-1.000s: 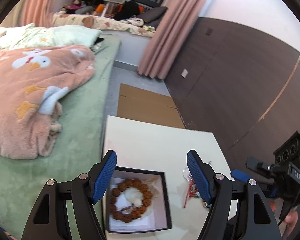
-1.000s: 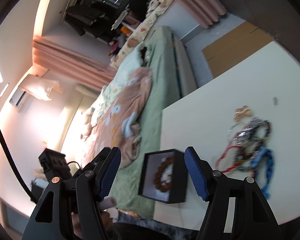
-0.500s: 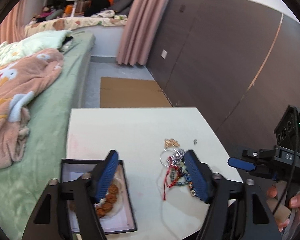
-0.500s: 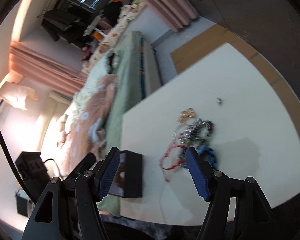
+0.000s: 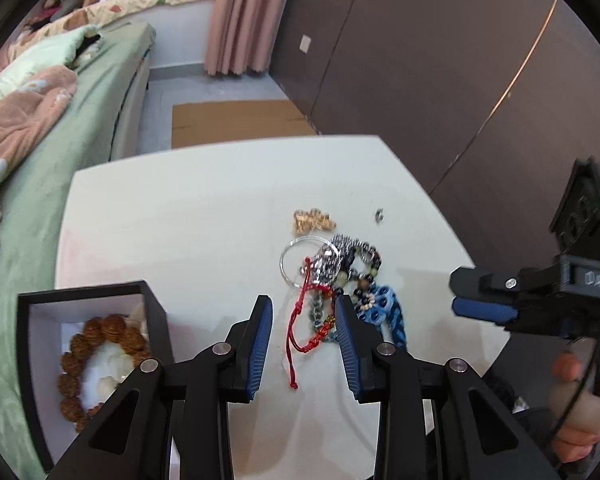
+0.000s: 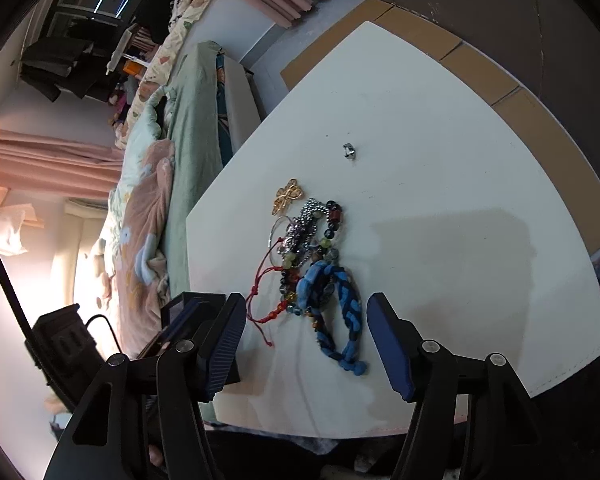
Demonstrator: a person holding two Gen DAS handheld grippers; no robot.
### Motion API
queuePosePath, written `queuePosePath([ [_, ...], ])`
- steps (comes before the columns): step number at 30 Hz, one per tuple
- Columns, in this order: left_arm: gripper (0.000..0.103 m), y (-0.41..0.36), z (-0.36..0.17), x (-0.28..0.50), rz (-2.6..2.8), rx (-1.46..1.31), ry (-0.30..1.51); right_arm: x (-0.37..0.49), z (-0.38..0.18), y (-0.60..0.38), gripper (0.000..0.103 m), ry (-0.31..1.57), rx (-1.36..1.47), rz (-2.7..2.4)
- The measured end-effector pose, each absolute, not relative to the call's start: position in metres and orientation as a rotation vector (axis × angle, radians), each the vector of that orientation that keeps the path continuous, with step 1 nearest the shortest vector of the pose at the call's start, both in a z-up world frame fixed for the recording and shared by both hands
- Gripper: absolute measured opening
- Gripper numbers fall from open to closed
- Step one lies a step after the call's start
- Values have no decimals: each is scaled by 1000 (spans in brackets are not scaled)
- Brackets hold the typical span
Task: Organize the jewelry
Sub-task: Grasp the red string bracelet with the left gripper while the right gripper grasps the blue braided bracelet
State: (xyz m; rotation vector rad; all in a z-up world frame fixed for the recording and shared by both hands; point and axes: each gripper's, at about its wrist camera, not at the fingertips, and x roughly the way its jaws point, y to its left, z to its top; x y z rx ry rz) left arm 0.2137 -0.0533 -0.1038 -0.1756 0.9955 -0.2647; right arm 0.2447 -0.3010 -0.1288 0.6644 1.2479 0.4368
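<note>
A tangled pile of bracelets [image 5: 340, 276] lies on the white table [image 5: 180, 208]; it also shows in the right wrist view [image 6: 312, 256]. It holds a red cord bracelet [image 5: 304, 320], a blue braided one [image 6: 340, 312], beaded ones and a clear ring [image 5: 296, 256]. A gold clasp [image 5: 312, 220] and a small silver ring [image 5: 379, 216] lie beyond. A black box [image 5: 156, 312] at the left holds a brown bead bracelet [image 5: 96, 348]. My left gripper [image 5: 304, 344] is open over the red cord. My right gripper [image 6: 304, 340] is open, empty, near the pile's near end.
A bed with green sheet [image 5: 72, 120] and a pink blanket [image 5: 16, 128] runs along the table's left side. A dark wall panel [image 5: 440, 80] stands at the right. Cardboard [image 5: 236, 124] lies on the floor beyond the table.
My left gripper has swung right from over the box to the jewelry pile and its jaws have narrowed. My right gripper has come closer to the pile.
</note>
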Motion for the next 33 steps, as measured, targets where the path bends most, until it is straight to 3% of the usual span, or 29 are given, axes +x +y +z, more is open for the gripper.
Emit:
queuePosePath([
  [9, 32, -65, -136, 226, -246, -138, 1067, 247, -136, -290, 54, 1275, 668, 471],
  [10, 29, -66, -138, 227, -245, -134, 1073, 247, -137, -287, 53, 1279, 664, 473],
  [13, 1, -68, -145, 230, -240, -130, 1096, 249, -140, -279, 53, 1289, 654, 473],
  [20, 1, -61, -117, 219, -255, -154, 1005, 253, -150, -264, 42, 1319, 639, 455],
  [30, 1, -41, -84, 201, -248, -181, 926, 256, -162, -258, 35, 1329, 629, 385],
  [32, 1, -39, -80, 199, -244, -183, 916, 256, -164, -258, 28, 1324, 621, 359],
  [33, 1, -37, -77, 197, -242, -186, 910, 257, -164, -257, 18, 1324, 620, 354],
])
